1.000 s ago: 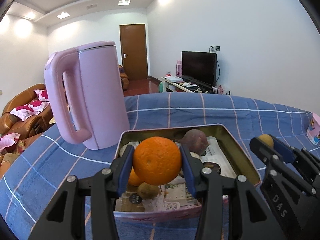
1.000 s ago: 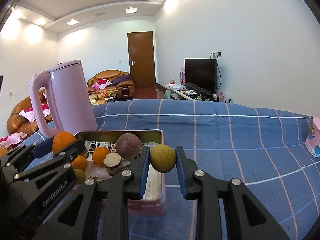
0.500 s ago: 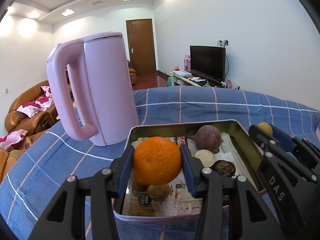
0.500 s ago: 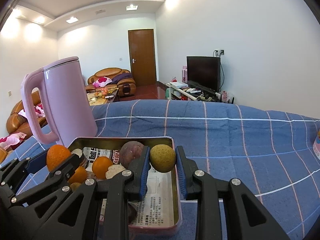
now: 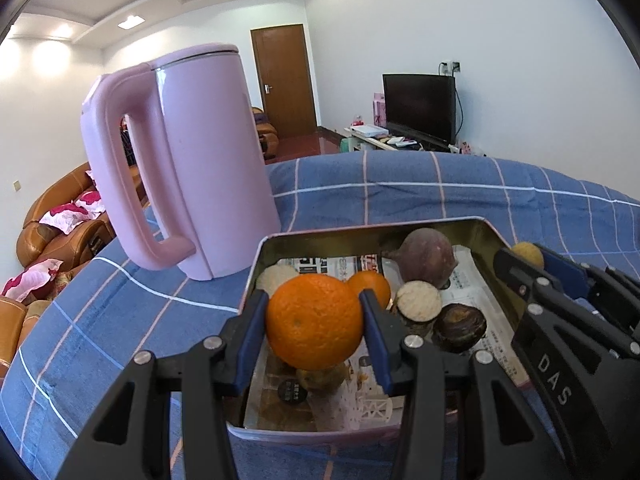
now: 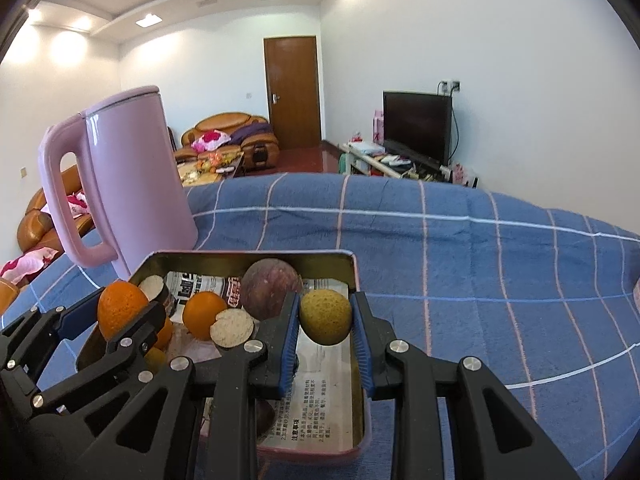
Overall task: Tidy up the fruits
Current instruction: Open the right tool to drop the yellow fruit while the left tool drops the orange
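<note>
Tin [image 6: 354, 276] nearer, kettle [image 5: 200, 160] handle-on leftward

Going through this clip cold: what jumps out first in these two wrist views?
Each gripper carries a fruit over the tin tray: the left gripper clamps a big orange, the right gripper a small yellow-green fruit. A tall pink kettle stands on the blue checked cloth, left of the tray.

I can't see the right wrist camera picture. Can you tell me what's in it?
The right gripper pinches a small yellow-green fruit above a metal tin lined with newspaper, which holds a purple fruit and an orange. On the left, the left gripper holds a big orange; a pink kettle stands behind on a blue checked cloth.
</note>
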Demonstrator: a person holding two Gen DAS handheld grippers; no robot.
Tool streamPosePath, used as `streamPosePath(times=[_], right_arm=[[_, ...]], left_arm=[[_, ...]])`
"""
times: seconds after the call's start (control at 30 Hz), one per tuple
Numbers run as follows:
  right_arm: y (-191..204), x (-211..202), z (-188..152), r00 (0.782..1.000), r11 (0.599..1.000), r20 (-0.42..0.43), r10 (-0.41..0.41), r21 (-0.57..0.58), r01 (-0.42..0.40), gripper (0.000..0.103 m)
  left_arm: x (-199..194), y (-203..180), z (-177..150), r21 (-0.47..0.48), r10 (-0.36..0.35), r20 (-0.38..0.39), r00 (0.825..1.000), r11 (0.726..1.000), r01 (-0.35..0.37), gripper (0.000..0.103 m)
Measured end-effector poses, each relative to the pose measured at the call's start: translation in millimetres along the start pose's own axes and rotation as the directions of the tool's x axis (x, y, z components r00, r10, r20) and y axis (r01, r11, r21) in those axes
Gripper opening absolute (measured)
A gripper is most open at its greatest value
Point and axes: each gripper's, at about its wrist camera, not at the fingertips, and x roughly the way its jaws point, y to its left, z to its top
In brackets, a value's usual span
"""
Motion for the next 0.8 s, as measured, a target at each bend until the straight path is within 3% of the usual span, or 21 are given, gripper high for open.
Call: streamPosePath(times=[0.37, 0.8], right_arm=[[6.4, 23.4, -0.9, 0.992, 0.998, -0.114, 0.048, -0.032, -0.052, 0.028], [11.1, 29.5, -2.9, 0.983, 0.992, -0.163, 0.090, -0.070, -0.102, 0.028]], left_arm=[[7.3, 4.2, 0.6, -0.024, -0.001, -0.045, 0.999, 1.000, 0.000, 0.048], [6.7, 6.5, 0.1, -0.030, 0.011, -0.048, 0.999, 0.999, -0.012, 0.048]])
